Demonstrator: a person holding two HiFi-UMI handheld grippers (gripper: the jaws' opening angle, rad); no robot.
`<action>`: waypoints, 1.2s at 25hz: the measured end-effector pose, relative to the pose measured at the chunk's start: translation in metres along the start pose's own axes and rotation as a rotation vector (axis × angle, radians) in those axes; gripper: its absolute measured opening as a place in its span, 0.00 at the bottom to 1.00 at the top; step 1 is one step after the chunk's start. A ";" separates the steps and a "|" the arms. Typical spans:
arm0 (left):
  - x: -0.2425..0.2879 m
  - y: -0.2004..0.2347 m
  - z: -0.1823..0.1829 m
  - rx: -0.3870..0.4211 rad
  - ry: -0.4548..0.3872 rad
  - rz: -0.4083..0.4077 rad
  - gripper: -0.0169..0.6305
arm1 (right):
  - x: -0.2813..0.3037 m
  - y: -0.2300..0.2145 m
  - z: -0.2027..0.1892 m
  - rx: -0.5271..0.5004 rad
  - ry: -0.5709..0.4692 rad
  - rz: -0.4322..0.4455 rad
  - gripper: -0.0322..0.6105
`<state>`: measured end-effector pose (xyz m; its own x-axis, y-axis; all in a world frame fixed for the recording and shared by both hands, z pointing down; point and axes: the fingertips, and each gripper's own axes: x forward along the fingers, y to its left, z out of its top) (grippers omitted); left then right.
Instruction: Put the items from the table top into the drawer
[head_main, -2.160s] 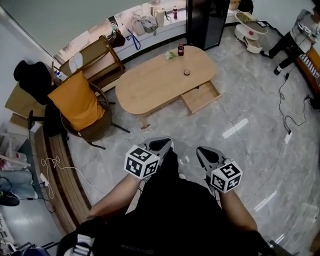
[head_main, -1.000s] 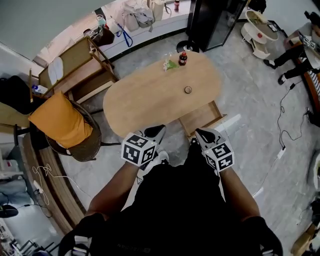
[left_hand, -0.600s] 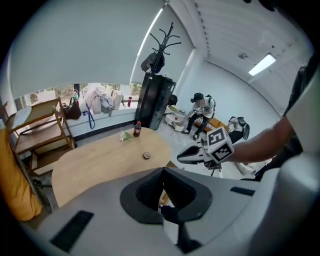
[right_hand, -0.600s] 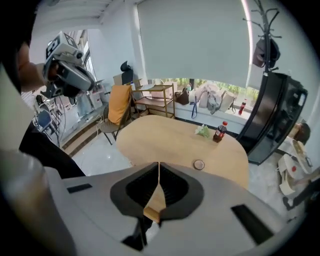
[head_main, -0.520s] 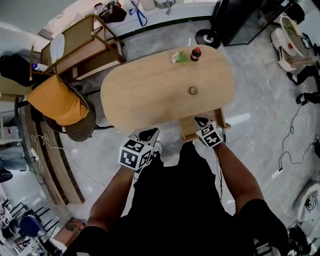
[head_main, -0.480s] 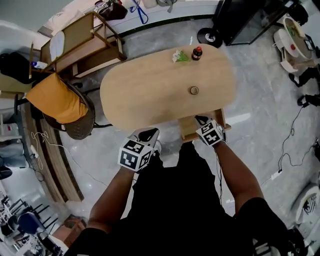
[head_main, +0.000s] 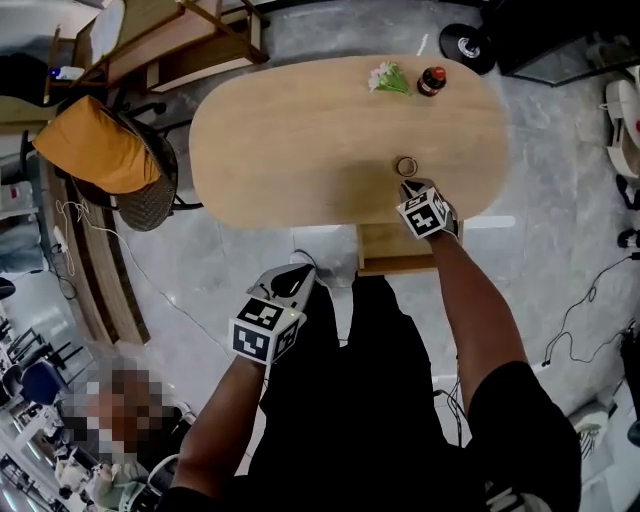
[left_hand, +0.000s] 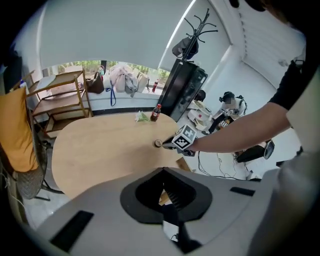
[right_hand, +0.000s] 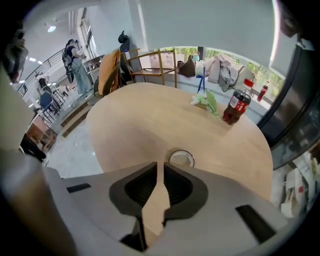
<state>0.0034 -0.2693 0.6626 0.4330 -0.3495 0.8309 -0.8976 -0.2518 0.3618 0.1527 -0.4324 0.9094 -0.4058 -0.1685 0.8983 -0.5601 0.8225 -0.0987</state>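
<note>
On the oval wooden table (head_main: 300, 140) lie a small tape ring (head_main: 406, 166), a cola bottle (head_main: 432, 80) and a green-and-white bundle (head_main: 385, 77) at the far edge. My right gripper (head_main: 408, 185) reaches over the near table edge. Its tips sit just short of the tape ring (right_hand: 181, 158), and the jaws (right_hand: 159, 165) stand open by a narrow slit with nothing between them. The open drawer (head_main: 390, 248) lies under that arm. My left gripper (head_main: 303, 272) hangs above the floor in front of the table, shut (left_hand: 163, 170) and empty.
A chair with an orange cushion (head_main: 100, 145) and a wooden shelf unit (head_main: 180, 40) stand left of the table. A black round base (head_main: 465, 45) sits behind it. A cable (head_main: 590, 300) runs on the floor at right. A person (right_hand: 75, 60) is far off.
I have come up to the table. The right gripper has gone forward from over the drawer to the table top, up to the tape ring. The left gripper has stayed low.
</note>
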 end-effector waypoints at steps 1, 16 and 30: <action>0.003 -0.001 -0.003 -0.020 -0.001 0.004 0.03 | 0.009 -0.003 0.000 -0.026 0.011 0.001 0.10; 0.021 0.001 -0.033 -0.101 0.015 0.047 0.03 | 0.077 -0.016 -0.009 -0.328 0.172 -0.037 0.10; 0.038 -0.015 -0.016 -0.020 0.060 -0.038 0.03 | 0.000 0.002 -0.041 -0.086 0.021 -0.079 0.10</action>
<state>0.0319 -0.2641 0.6960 0.4615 -0.2855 0.8400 -0.8824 -0.2453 0.4014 0.1813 -0.4081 0.9264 -0.3467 -0.2241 0.9108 -0.5254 0.8508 0.0093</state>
